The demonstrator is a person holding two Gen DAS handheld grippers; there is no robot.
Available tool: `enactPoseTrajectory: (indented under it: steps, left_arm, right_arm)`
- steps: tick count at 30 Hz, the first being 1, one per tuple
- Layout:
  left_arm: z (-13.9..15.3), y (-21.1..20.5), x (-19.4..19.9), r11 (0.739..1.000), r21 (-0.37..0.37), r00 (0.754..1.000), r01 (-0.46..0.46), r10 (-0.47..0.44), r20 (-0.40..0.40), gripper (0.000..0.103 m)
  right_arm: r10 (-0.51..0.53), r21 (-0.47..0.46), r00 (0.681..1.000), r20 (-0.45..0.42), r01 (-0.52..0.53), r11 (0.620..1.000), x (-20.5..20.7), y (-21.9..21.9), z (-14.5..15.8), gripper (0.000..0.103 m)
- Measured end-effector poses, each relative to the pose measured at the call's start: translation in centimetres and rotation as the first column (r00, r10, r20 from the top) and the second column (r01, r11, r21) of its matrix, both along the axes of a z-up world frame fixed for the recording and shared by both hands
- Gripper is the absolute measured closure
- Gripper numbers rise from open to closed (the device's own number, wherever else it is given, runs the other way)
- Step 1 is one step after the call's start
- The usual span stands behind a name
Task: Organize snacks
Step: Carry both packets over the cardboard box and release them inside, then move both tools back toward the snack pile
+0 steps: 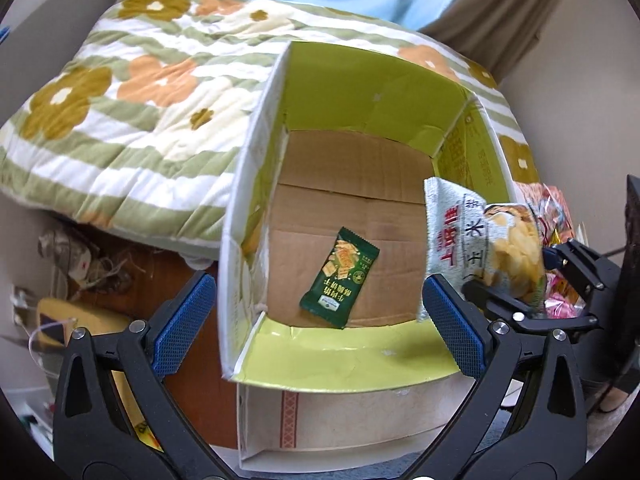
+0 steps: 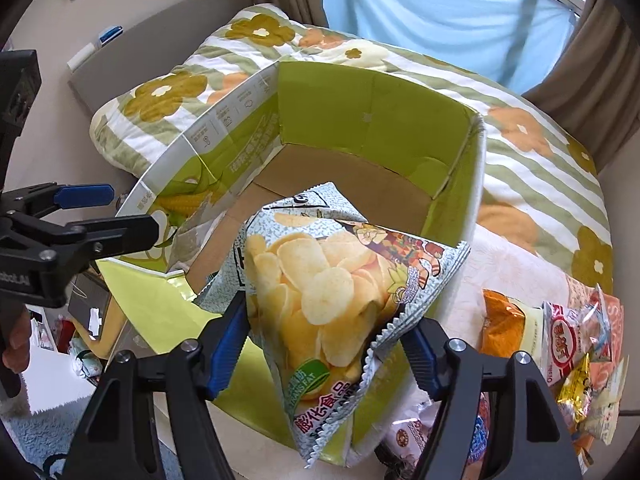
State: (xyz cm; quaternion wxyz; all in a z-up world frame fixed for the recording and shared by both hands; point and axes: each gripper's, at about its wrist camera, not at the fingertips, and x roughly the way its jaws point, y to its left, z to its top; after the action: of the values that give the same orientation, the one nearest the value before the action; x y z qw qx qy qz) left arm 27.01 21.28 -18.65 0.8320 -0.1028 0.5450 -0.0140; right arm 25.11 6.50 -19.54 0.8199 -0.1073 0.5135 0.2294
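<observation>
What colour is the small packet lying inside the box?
Dark green packet, best in the left wrist view.

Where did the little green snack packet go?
In the left wrist view, the green packet lies alone on the cardboard box floor, near its front flap.

Cardboard box (image 1: 352, 200) is showing a matt brown floor and glossy yellow-green printed flaps. Green cracker packet (image 1: 339, 278) and chip bag (image 2: 320, 300) are presenting shiny plastic film with crimped edges. Quilt (image 1: 120, 120) is appearing as soft stitched cloth. Gripper pads (image 1: 182, 320) are showing textured blue rubber on matt black plastic.
</observation>
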Motion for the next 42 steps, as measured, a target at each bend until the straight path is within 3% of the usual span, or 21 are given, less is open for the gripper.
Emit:
enactPoseTrajectory:
  steps: [4, 7, 12, 17, 20, 28, 37, 42]
  left_arm:
    - [0.5, 0.7, -0.9, 0.999, 0.0, 0.999, -0.033, 0.033, 0.015, 0.0]
    - [1.0, 1.1, -1.7, 0.999, 0.007, 0.999, -0.046, 0.046, 0.028, 0.0]
    - [1.4, 1.4, -2.8, 0.999, 0.009, 0.998, -0.054, 0.053, 0.04, 0.0]
    - [2.3, 1.1, -3.9, 0.999, -0.008, 0.997, -0.042, 0.043, 0.071, 0.0]
    - [3.3, 0.7, -4.5, 0.999, 0.019, 0.995, -0.033, 0.031, 0.1, 0.0]
    - [5.8, -1.8, -6.2, 0.996, 0.057, 0.978, 0.07, -0.08, 0.191, 0.0]
    - [7.7, -8.7, -6.8, 0.98, 0.039, 0.947, 0.193, -0.196, 0.253, 0.0]
    - [8.1, -14.9, -7.2, 0.971, 0.042, 0.937, 0.234, -0.237, 0.256, 0.0]
  right_arm:
    - [0.003, 0.041, 1.0, -0.022, -0.002, 0.999, 0.2, 0.3, -0.8, 0.032]
    - [-0.005, 0.044, 1.0, -0.006, 0.005, 0.999, 0.0, 0.5, -1.2, 0.0]
    - [-0.025, 0.08, 0.998, 0.049, 0.021, 0.997, -1.3, -0.2, -0.6, 0.0]
    - [-0.074, 0.12, 0.997, 0.035, 0.07, 0.99, -2.3, -1.4, 0.9, 0.0]
    - [-0.093, 0.13, 0.993, 0.078, 0.083, 0.988, -3.3, -1.7, 2.6, 0.0]
    - [-0.155, 0.189, 0.976, 0.15, 0.125, 0.974, -6.5, -3.5, 6.5, 0.0]
    - [-0.262, 0.208, 0.939, 0.221, 0.217, 0.954, -10.0, -9.1, 9.4, 0.0]
    - [-0.309, 0.194, 0.914, 0.263, 0.264, 0.945, -11.8, -15.8, 10.5, 0.0]
